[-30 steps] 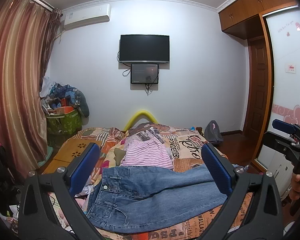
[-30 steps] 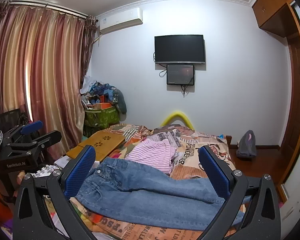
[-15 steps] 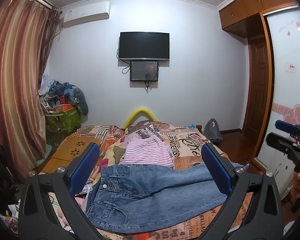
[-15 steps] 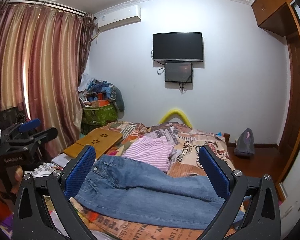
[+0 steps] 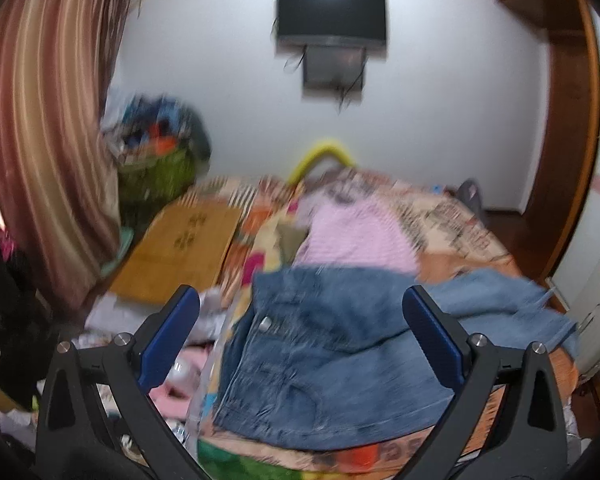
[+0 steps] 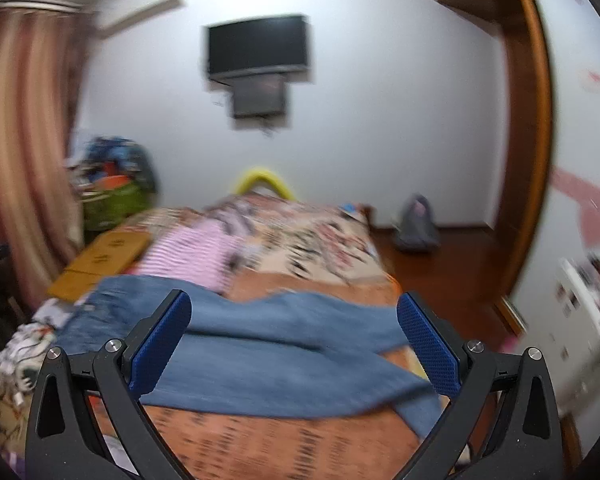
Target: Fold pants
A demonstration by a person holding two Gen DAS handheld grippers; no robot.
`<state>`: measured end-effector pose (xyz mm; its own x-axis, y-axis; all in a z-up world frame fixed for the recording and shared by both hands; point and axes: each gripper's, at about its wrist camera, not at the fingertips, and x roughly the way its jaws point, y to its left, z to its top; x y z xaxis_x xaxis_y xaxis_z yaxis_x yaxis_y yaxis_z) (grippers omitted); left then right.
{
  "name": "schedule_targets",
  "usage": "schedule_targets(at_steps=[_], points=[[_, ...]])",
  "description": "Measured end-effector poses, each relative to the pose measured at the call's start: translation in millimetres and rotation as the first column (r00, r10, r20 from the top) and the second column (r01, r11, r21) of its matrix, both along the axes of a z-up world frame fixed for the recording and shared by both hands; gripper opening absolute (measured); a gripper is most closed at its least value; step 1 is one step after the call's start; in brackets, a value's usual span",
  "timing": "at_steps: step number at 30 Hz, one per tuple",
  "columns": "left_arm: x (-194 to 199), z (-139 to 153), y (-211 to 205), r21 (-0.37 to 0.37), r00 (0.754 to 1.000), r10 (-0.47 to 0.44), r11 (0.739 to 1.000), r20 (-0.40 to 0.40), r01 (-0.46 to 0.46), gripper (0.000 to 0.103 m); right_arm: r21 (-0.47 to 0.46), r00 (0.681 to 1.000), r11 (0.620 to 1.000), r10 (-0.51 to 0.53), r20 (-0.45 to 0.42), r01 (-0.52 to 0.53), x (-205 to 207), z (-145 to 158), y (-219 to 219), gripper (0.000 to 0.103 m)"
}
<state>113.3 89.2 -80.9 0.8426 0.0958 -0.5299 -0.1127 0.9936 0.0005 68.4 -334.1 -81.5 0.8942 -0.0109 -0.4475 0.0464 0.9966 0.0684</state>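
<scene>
Jeans (image 5: pixel 332 364) lie spread flat across the near end of the bed (image 6: pixel 300 444), waistband to the left, beside a pink striped garment (image 5: pixel 356 240). Left tool (image 5: pixel 300 316) and right tool (image 6: pixel 294 312) both gape wide above the denim, gripping nothing.

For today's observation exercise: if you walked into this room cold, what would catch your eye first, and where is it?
First, the blue jeans spread flat across the near end of the bed, waistband to the left, legs running right. Both grippers, left and right, are open above them, gripping nothing. Behind the jeans lies a pink striped top, and a black TV hangs on the far wall.
</scene>
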Motion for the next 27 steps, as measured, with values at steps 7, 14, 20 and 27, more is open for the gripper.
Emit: schedule_targets(at_steps=[7, 14, 20, 27], points=[[43, -98, 43, -0.009, 0.967, 0.117, 0.993, -0.228, -0.122, 0.103, 0.093, 0.960, 0.965, -0.226, -0.165, 0.243, -16, -42, -82, 0.102], [53, -188, 61, -0.018, 0.899, 0.161, 0.983, -0.406, -0.184, 0.098, 0.095, 0.874, 0.916, -0.336, -0.352, 0.391, -10, -107, -129, 0.095], [53, -226, 59, 0.028, 0.852, 0.189, 0.979, -0.488, -0.202, 0.089, 0.048, 0.825, 0.932, -0.294, -0.483, 0.360, 30, -167, -136, 0.086], [61, -245, 57, 0.066, 0.831, 0.208, 0.977, -0.516, -0.203, 0.089, 0.001, 0.805, 0.957, -0.245, -0.541, 0.292, 82, -199, -153, 0.079]])
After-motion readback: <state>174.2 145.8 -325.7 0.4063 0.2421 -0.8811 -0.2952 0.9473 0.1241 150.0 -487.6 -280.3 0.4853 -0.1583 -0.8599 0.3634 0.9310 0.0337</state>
